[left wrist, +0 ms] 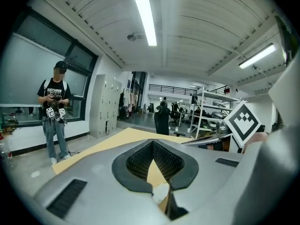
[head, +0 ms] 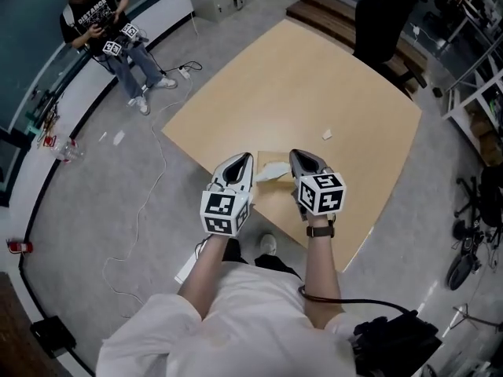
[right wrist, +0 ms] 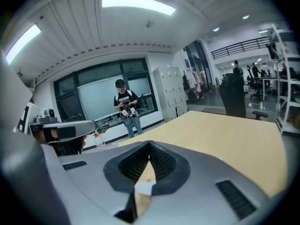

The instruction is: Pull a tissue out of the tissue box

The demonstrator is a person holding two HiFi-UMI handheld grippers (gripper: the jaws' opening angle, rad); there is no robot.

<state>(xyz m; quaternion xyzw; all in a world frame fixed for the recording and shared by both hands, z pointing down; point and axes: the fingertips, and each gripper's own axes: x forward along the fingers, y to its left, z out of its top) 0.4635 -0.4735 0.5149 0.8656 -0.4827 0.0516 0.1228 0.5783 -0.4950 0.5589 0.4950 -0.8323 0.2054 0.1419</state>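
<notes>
A tan tissue box [head: 269, 188] sits on the wooden table [head: 314, 85] near its front edge, with a white tissue [head: 274, 169] sticking out of its top. My left gripper [head: 245, 158] is just left of the box and my right gripper [head: 296, 155] just right of it. Both are above the table and point away from me. In the left gripper view the left gripper [left wrist: 152, 141] has its jaw tips together and holds nothing. The right gripper [right wrist: 149, 143] looks the same in its own view. A white bit of tissue [right wrist: 144, 187] shows below its jaws.
A small white scrap [head: 327, 134] lies on the table beyond the box. A black chair [head: 381, 22] stands at the far edge. A person [head: 106, 22] with grippers is on the floor at far left, near cables [head: 153, 179]. Shelving [head: 479, 69] stands at right.
</notes>
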